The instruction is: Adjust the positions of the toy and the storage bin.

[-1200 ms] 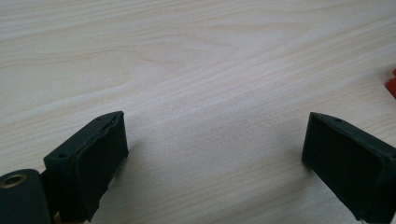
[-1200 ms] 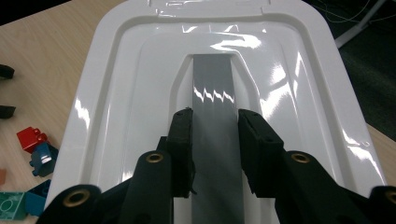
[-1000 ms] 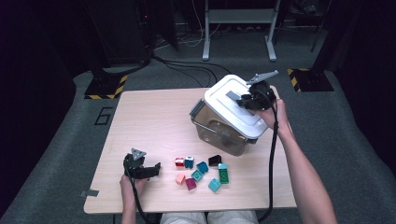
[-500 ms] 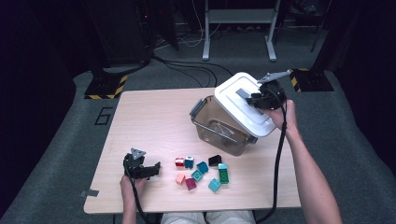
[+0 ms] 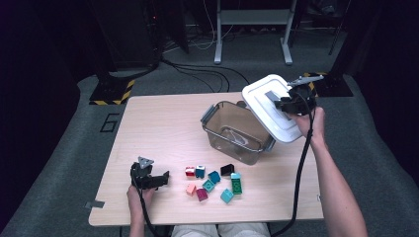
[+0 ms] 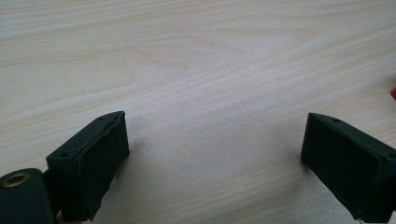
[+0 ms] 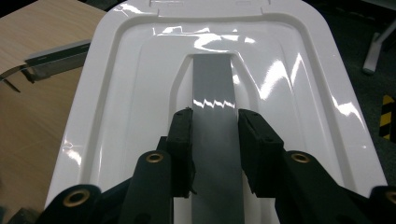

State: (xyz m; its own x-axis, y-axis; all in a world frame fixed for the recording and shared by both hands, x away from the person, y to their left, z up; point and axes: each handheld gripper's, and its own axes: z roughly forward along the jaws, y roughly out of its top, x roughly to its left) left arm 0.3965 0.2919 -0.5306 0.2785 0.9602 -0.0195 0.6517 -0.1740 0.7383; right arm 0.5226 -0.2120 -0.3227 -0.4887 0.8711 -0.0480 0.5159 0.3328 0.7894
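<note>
A clear plastic container (image 5: 216,117) stands uncovered on the right half of the wooden table (image 5: 163,128). Its white lid (image 5: 263,101) hangs tilted over the container's right rim, held off it. My right gripper (image 5: 286,103) is shut on the lid's grey handle strip (image 7: 212,79); in the right gripper view the jaws (image 7: 215,122) pinch that strip on the glossy lid (image 7: 130,93). Several small coloured blocks (image 5: 212,180) lie in front of the container. My left gripper (image 5: 158,179) rests open near the front left edge, its jaws (image 6: 215,140) wide over bare wood.
A red block's edge (image 6: 393,92) peeks in at the right of the left gripper view. Dark floor, cables and a metal stand (image 5: 252,29) lie beyond the table's far edge. The container's latch (image 7: 56,58) shows left of the lid.
The right gripper has carried the lid up and to the right, off the container, which now stands uncovered. The left gripper has stayed put.
</note>
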